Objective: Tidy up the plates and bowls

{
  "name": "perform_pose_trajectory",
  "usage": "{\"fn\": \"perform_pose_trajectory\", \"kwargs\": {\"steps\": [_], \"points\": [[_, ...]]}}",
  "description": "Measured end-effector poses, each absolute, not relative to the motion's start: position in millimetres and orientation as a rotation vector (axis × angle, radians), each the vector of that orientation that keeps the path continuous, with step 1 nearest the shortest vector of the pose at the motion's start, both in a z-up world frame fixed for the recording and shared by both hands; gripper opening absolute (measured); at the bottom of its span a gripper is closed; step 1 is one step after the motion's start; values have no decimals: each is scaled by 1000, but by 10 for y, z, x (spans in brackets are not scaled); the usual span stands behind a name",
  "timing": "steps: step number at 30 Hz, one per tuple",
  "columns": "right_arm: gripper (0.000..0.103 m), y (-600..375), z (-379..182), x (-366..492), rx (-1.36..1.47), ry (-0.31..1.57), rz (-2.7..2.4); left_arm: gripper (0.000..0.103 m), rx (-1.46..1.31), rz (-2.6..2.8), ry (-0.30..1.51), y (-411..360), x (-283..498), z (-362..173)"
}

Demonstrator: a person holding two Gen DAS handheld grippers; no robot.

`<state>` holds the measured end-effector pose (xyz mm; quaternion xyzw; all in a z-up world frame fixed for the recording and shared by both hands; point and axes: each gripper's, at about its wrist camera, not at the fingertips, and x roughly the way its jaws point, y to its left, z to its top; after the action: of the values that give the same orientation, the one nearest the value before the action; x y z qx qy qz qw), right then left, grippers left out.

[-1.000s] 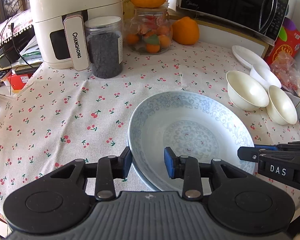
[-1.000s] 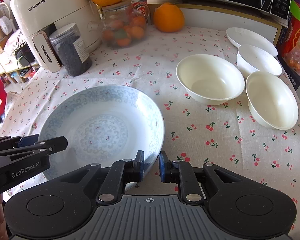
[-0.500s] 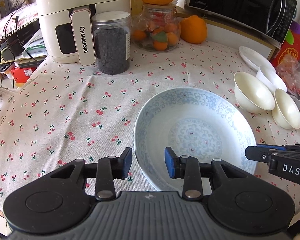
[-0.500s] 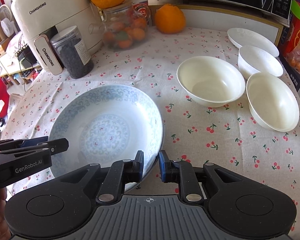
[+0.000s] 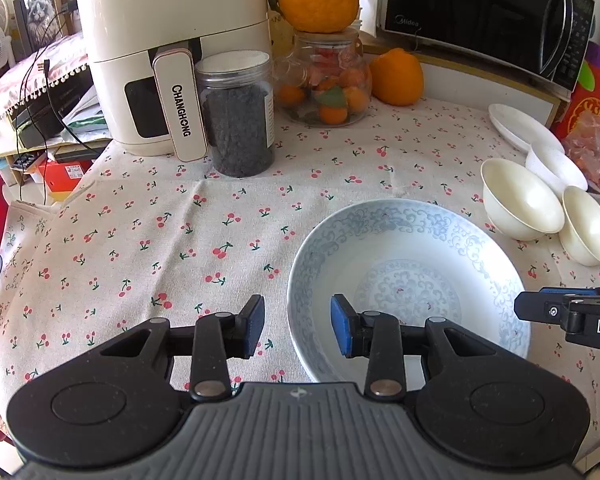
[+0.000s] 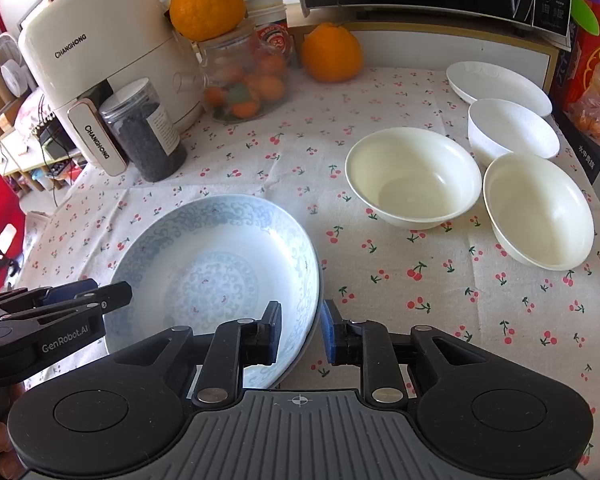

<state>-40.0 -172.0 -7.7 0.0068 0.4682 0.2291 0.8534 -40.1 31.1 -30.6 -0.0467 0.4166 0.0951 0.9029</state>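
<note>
A blue-patterned deep plate [image 5: 408, 280] rests on the cherry-print tablecloth [image 5: 159, 248], stacked on another plate whose edge shows under it [image 6: 314, 334]. My left gripper [image 5: 297, 330] is open, its fingers straddling the plate's near-left rim without touching. My right gripper [image 6: 299, 332] is open, its fingers on either side of the plate's right rim [image 6: 308, 280]. Two cream bowls [image 6: 414, 176] [image 6: 538, 210], a white speckled bowl [image 6: 512, 128] and a white plate [image 6: 498, 80] stand at the right.
A white air fryer [image 5: 171, 48], a jar of dark grains [image 5: 237, 116] and a glass jar of small oranges [image 5: 328, 80] with a large orange on top line the back. A microwave [image 5: 488, 12] and red boxes [image 6: 596, 60] stand at the back right.
Both grippers have drawn back and risen slightly from the plate. The left gripper now sits further left of the rim. The right gripper's fingers have widened a little.
</note>
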Motion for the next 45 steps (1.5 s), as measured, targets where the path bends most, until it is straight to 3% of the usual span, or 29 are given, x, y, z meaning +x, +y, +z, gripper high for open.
{"fn": "perform_pose_trajectory", "kwargs": {"steps": [3, 8, 11, 12, 14, 15, 18, 22, 30, 38, 45], "points": [[29, -1734, -67, -387, 19, 982, 476, 36, -93, 199, 849, 287, -384, -280], [62, -1738, -6, -401, -1, 937, 476, 36, -91, 196, 839, 204, -315, -241], [69, -1764, 43, -391, -11, 905, 472, 37, -95, 191, 834, 135, -262, -213], [70, -1780, 52, -378, -9, 902, 470, 39, -93, 189, 832, 99, -241, -203], [86, -1831, 64, -336, 3, 897, 446, 45, -90, 183, 832, 41, -202, -194], [89, -1866, 68, -310, 13, 894, 432, 53, -89, 178, 835, 9, -182, -190], [91, -2017, 89, -197, 49, 887, 389, 82, -77, 165, 845, -101, -97, -178], [94, -2331, 203, -30, 149, 845, 364, 100, -63, 151, 833, -199, 0, -118], [103, -3154, 505, 458, 298, 683, 154, 102, -152, 142, 836, -149, 432, 48], [103, -3926, 212, 1092, 542, 836, 25, 102, -138, 108, 836, -387, 1057, 41], [103, -4267, -3, 1384, 631, 855, -61, 100, -234, 6, 849, -687, 1575, -45]]}}
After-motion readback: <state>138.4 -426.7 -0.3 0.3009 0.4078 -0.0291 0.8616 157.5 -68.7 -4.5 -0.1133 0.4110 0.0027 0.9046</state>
